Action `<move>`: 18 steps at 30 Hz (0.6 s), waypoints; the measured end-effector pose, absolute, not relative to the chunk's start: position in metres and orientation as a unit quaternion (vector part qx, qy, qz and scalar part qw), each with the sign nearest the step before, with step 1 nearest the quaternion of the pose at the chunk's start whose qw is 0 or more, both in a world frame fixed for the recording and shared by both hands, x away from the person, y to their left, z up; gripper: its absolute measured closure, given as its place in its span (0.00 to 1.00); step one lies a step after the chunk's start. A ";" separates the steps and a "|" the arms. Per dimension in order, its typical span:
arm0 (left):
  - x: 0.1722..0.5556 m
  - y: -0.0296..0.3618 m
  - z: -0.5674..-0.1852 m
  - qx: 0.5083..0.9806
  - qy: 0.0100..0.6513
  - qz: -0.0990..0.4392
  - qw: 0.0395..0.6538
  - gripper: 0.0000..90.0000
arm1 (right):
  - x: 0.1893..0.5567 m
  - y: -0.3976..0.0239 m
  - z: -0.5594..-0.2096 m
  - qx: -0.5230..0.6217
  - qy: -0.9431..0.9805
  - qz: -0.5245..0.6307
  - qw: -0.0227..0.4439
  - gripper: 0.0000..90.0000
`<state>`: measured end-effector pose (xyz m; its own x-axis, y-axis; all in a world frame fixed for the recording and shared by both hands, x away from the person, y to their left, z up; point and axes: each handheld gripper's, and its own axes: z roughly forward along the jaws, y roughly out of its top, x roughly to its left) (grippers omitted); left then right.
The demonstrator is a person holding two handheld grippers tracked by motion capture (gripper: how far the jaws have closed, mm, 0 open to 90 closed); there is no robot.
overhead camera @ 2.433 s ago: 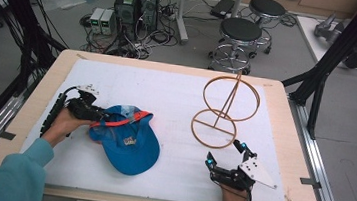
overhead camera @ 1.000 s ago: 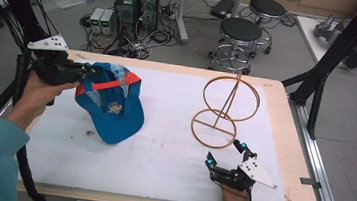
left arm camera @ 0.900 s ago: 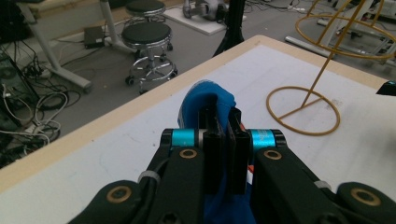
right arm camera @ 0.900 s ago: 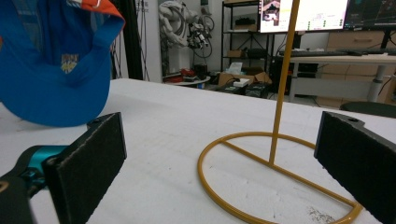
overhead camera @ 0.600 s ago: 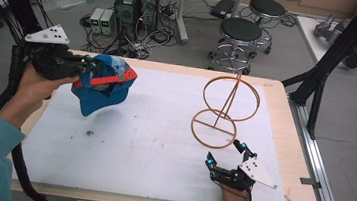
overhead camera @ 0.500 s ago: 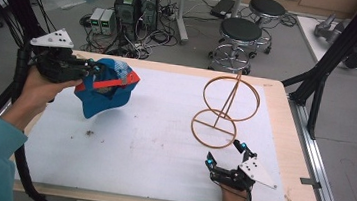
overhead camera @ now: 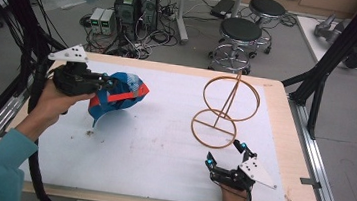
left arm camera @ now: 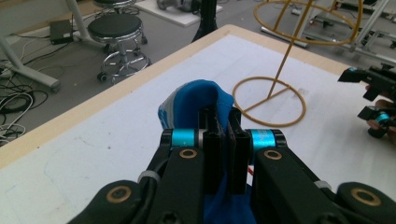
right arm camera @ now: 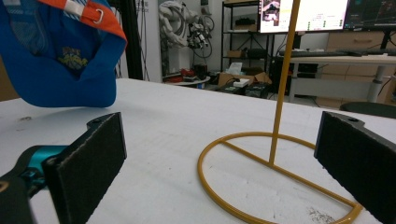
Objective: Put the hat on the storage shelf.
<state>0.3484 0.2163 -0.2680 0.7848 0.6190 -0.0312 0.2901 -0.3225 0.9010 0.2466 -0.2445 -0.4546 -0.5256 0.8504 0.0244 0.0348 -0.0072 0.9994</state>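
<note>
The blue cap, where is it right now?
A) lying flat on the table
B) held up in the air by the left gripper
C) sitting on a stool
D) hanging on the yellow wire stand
B: the left gripper is shut on the blue cap, which hangs above the white table, apart from the wire stand.

a lab or research workspace is indicated: computer towers [overhead camera: 136, 3] with tangled cables are seen on the grey floor, round stools [overhead camera: 241, 31] stand behind the table [overhead camera: 285, 117], black frame struts [overhead camera: 342, 52] flank it, and lit monitors [right arm camera: 322, 14] are seen beyond.
</note>
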 end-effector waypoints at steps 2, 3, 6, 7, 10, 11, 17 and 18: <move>0.349 0.213 -0.276 0.796 0.288 0.155 0.509 0.97 | 0.246 -0.244 -0.455 0.356 0.621 0.615 0.332 0.01; 0.349 0.211 -0.280 0.797 0.290 0.152 0.507 0.97 | 0.246 -0.244 -0.455 0.356 0.621 0.615 0.332 0.01; 0.348 0.207 -0.291 0.799 0.290 0.140 0.508 0.97 | 0.246 -0.244 -0.455 0.356 0.620 0.615 0.331 0.01; 0.348 0.205 -0.294 0.799 0.290 0.135 0.509 0.96 | 0.246 -0.244 -0.455 0.356 0.621 0.615 0.332 0.01; 0.348 0.199 -0.300 0.804 0.285 0.124 0.508 0.95 | 0.246 -0.244 -0.455 0.356 0.620 0.616 0.331 0.01; 0.347 0.197 -0.301 0.805 0.283 0.121 0.507 0.95 | 0.246 -0.245 -0.455 0.356 0.620 0.615 0.331 0.01; 0.348 0.191 -0.304 0.812 0.278 0.114 0.501 0.87 | 0.246 -0.245 -0.455 0.357 0.620 0.615 0.331 0.01; 0.348 0.191 -0.305 0.812 0.279 0.115 0.500 0.87 | 0.246 -0.244 -0.455 0.357 0.620 0.615 0.330 0.01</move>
<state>0.3478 0.1908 -0.3045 0.8178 0.5680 -0.0924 0.3378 -0.3438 0.8762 0.2463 -0.2444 -0.4547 -0.5267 0.8495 0.0299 0.0364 -0.0126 0.9993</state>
